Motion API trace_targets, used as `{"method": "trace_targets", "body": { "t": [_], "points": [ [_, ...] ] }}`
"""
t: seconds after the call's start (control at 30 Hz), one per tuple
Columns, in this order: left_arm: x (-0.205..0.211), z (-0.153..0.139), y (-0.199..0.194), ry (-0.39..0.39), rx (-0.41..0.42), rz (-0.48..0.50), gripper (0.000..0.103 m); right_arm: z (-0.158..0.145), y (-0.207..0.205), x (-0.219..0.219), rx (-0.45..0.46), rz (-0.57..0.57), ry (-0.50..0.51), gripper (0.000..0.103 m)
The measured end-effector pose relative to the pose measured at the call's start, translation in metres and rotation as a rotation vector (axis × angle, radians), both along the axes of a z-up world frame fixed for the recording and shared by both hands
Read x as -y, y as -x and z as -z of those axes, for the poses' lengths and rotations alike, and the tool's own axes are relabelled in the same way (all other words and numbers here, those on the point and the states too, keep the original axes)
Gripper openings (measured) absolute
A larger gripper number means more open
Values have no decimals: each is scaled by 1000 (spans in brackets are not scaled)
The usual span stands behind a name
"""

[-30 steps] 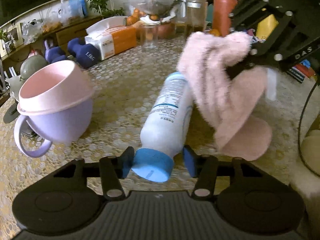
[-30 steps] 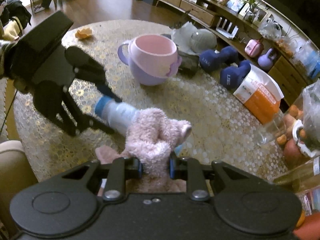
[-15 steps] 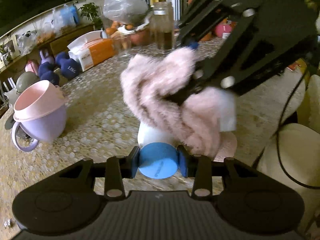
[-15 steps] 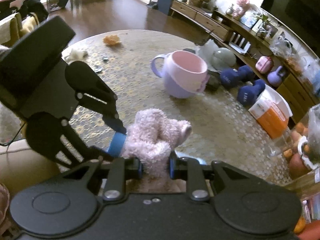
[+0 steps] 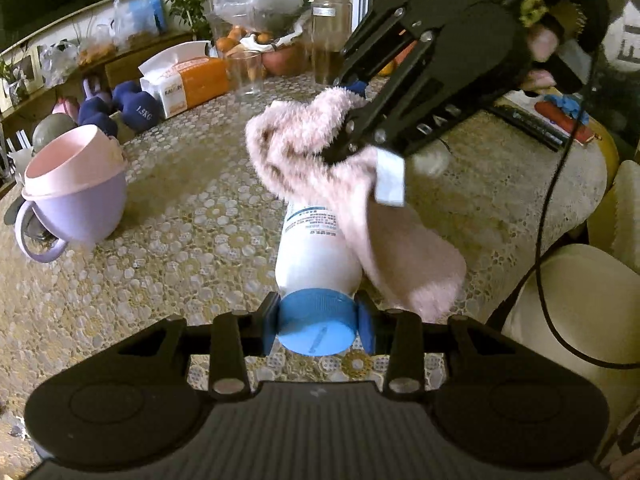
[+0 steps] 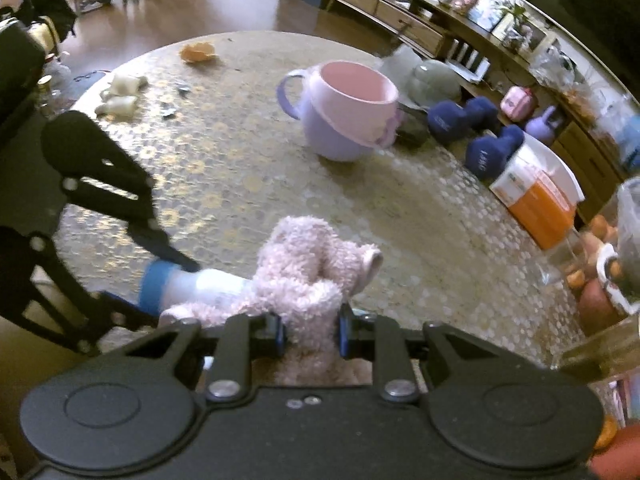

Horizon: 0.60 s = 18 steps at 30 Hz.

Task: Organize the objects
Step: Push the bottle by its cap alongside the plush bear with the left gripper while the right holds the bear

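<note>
Left gripper (image 5: 318, 322) clamped on the blue cap (image 5: 317, 326) of a white bottle (image 5: 316, 258), pads pressed against both sides of the cap. Bottle pointing away from the left wrist camera, over the near part of a round table (image 5: 180, 240) covered with a gold lace-patterned cloth; whether its body touches the cloth, cannot tell.

Right gripper (image 6: 311, 330) closed tight on a fluffy pink sock (image 6: 308, 280), bunched fabric squeezed between the blue pads. Sock draped over the far half of the bottle and hanging down its right side, foot end dangling near the cap, white tag (image 5: 390, 178) sticking out.

In the left wrist view, right gripper reaching in from the upper right, held by a person's hand (image 5: 544, 46) at the far right.

Far left on the table, a lilac mug with a pink cup nested inside (image 5: 74, 196), well apart from the bottle. Behind it, navy dumbbells (image 5: 138, 108) and an orange-and-white tissue box (image 5: 188, 80). Farther back, a glass jar (image 5: 332, 36) and a bowl of oranges (image 5: 256, 42).

In the right wrist view, small white scraps (image 6: 118, 98) and an orange peel (image 6: 198, 52) at the table's far left edge.
</note>
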<state>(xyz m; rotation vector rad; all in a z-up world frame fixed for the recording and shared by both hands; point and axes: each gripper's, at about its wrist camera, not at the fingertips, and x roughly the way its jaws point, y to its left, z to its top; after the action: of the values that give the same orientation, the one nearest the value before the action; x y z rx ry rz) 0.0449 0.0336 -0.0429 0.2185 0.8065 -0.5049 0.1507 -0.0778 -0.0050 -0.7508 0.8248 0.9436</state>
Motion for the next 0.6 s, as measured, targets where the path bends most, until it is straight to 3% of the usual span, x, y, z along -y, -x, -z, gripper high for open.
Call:
{"method": "trace_targets", "body": {
  "t": [0.6],
  "points": [
    [-7, -25, -7, 108, 51, -40, 38, 15, -47, 33, 62, 196, 79, 20]
  ]
}}
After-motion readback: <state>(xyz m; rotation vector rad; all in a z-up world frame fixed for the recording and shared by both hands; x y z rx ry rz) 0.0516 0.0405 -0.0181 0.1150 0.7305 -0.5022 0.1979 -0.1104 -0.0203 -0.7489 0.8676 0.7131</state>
